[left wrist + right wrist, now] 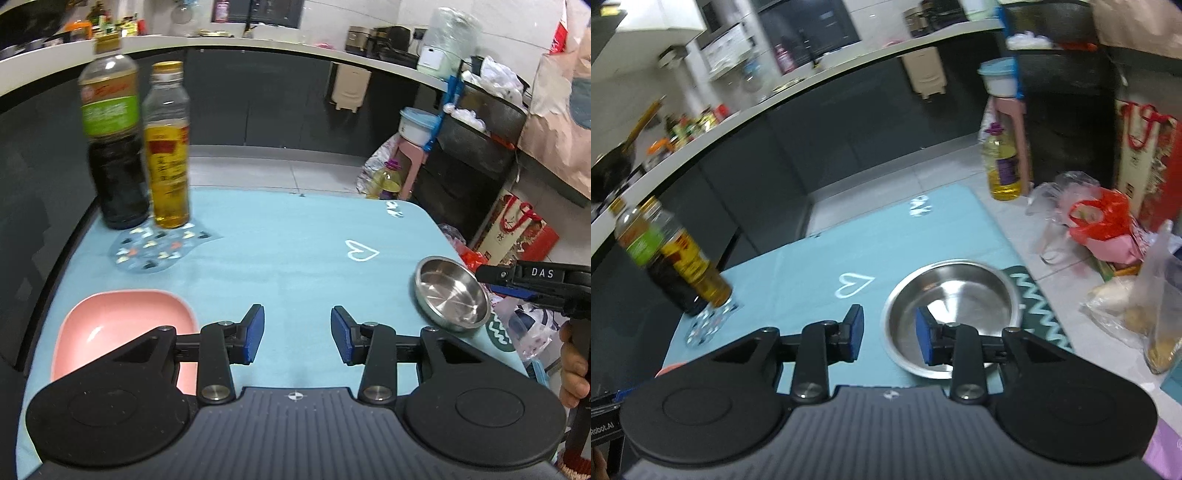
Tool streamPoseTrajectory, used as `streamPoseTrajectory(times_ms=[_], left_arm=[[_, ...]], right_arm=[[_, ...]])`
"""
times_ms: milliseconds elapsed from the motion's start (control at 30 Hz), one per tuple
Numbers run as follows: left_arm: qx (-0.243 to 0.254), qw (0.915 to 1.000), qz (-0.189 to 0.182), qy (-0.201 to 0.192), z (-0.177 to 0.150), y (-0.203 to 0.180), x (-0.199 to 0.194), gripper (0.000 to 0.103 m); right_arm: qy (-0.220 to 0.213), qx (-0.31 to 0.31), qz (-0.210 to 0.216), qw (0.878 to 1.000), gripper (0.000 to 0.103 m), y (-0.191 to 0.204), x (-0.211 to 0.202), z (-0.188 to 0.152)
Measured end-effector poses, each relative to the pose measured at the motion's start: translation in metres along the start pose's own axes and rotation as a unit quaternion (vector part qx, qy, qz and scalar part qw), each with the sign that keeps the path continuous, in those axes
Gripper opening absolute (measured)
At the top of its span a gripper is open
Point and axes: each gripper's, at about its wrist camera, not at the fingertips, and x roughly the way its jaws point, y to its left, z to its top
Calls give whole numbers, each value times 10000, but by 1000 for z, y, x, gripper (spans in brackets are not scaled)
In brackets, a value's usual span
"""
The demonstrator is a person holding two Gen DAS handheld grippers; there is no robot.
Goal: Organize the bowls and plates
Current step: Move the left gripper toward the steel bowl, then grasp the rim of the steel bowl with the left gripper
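Left tongs [297,334] apart, nothing between, over blue tabletop [288,266]; pink plate [122,325] at 9 o'clock beside them. Right tongs [889,334] apart, straddling near rim of steel bowl [951,314], pads not pressing it. Two bottles [140,147] far at 11 o'clock
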Motion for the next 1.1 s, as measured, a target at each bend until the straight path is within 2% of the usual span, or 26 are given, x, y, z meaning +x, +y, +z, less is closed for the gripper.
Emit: streamPoseTrajectory(times_ms=[333, 633, 733, 1100], left_arm=[[524, 9985, -5, 164, 14, -50, 30, 40], [802, 9961, -69, 370, 18, -81, 62, 40], [813, 9955, -200, 454, 23, -92, 77, 40], [642, 9929, -446, 901, 22, -121, 131, 40]], right_arm=[[9, 315, -151, 9994, 19, -25, 5, -1], [-70, 702, -581, 9958, 19, -50, 7, -4], [-97, 760, -739, 9943, 19, -53, 7, -4], [95, 1023, -730, 9920, 20, -61, 15, -7]])
